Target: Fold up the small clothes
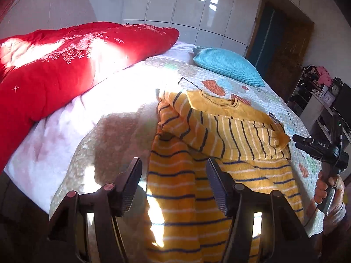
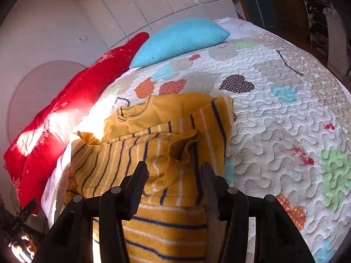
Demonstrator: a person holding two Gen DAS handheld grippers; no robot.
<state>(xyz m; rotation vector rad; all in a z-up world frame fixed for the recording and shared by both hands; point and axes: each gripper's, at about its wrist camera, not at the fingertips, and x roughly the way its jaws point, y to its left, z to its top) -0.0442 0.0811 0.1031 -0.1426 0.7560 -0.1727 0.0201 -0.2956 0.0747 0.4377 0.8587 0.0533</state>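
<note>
While both tools (image 1: 173, 173) (image 2: 173, 177) gape apart, striped yellow clothes (image 1: 230, 135) lie on quilt (image 2: 285, 109).

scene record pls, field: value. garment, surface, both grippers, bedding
garment: yellow striped sweater, sleeves folded in over the body, collar at the far end
surface: patchwork quilt on a bed
left gripper: open, over the sweater's near left part
right gripper: open, sleeve cuff lying between the fingers
bedding: red duvet, turquoise pillow
</note>
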